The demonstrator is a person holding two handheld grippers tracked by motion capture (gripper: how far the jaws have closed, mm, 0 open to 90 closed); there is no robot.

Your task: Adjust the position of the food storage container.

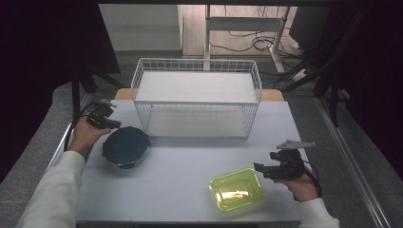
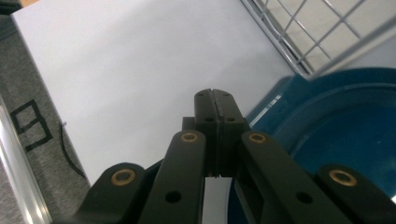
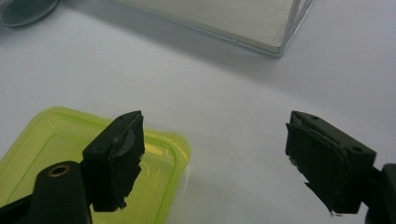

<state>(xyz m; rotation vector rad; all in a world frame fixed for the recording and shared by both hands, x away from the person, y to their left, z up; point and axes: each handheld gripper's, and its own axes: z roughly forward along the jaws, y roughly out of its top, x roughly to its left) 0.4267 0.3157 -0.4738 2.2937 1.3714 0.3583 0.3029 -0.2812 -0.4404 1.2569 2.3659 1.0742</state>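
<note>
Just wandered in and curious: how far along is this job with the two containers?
Nothing looks put away: the wire rack holds nothing. The shut left tool sits beside the round blue container; the open right tool waits beside the yellow-green container. Both remain on the table.

The grey table (image 1: 190,180) is seen from above; the white wire basket (image 1: 196,95) is shared, close, by both gripper views.

Two lidded containers are counted before one wire basket (image 1: 197,97): one blue (image 1: 126,146), one yellow-green (image 1: 236,189).
</note>
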